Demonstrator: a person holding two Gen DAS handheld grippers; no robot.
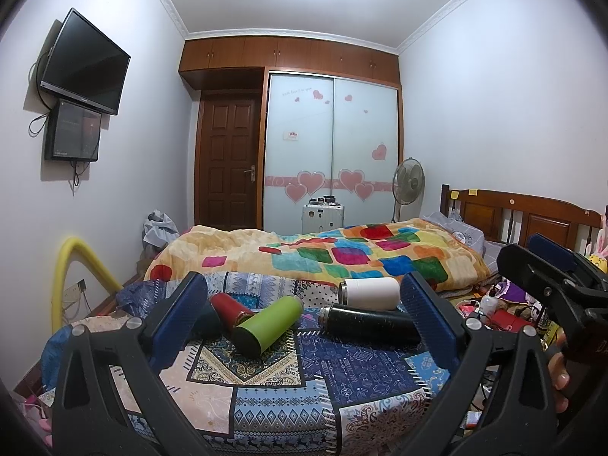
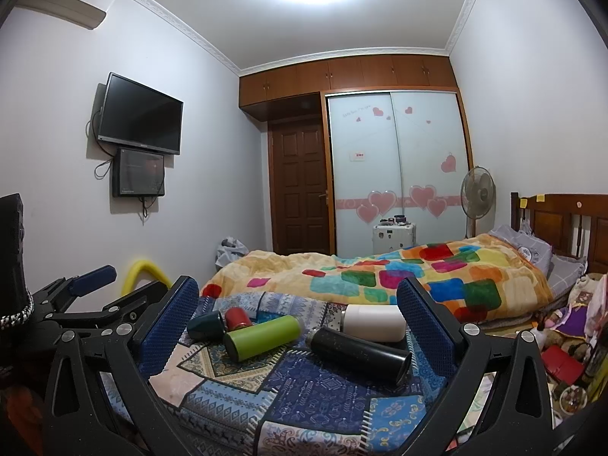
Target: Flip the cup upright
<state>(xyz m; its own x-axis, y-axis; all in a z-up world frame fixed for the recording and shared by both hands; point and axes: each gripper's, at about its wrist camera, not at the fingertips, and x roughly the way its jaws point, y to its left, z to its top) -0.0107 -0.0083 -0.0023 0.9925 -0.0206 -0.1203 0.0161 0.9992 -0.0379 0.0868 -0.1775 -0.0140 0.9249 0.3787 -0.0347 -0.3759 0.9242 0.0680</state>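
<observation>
Several cups lie on their sides on a patterned blue cloth (image 1: 323,372). A green cup (image 1: 266,323) lies in the middle, a red cup (image 1: 230,307) to its left, a black cup (image 1: 370,323) to its right, and a white cup (image 1: 370,292) behind the black one. The right wrist view shows the green cup (image 2: 262,336), red cup (image 2: 237,318), black cup (image 2: 359,349), white cup (image 2: 374,322) and a dark teal cup (image 2: 205,325). My left gripper (image 1: 304,323) is open and empty, short of the cups. My right gripper (image 2: 298,326) is open and empty too.
A bed with a colourful quilt (image 1: 342,258) lies behind the cloth. Clutter (image 2: 562,361) fills the right side. A yellow foam tube (image 1: 72,266) stands at the left wall. The right gripper (image 1: 551,266) shows at the left view's right edge.
</observation>
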